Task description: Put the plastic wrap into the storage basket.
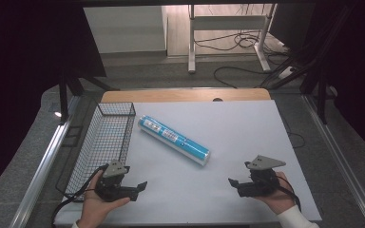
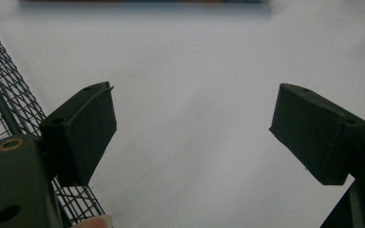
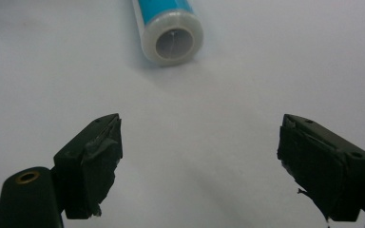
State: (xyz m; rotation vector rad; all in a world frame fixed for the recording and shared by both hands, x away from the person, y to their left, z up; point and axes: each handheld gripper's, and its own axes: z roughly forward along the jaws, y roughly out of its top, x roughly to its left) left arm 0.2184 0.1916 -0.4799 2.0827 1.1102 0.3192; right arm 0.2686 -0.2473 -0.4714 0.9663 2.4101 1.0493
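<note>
basket (image 1: 105, 137) on white sheet's (image 1: 247, 128) left edge | left gripper (image 1: 140, 186) jaws apart, empty, by basket | roll (image 1: 173, 139) mid-sheet, diagonal | right gripper (image 1: 233, 183) jaws apart, empty, facing roll end | behind: grey floor (image 1: 171, 71), cables (image 1: 247, 40), desk legs (image 1: 191, 38)

A wire basket (image 1: 105, 142) is set along the left edge of the table (image 1: 247, 123), reaching from the far left corner toward the near one. Just right of it, a roll (image 1: 173, 140) is laid slantwise, its far end beside the basket's far corner. The left gripper (image 1: 140, 186) is held by the basket's near end, and the right gripper (image 1: 233, 183) near the near right corner, facing the roll's end.
</note>
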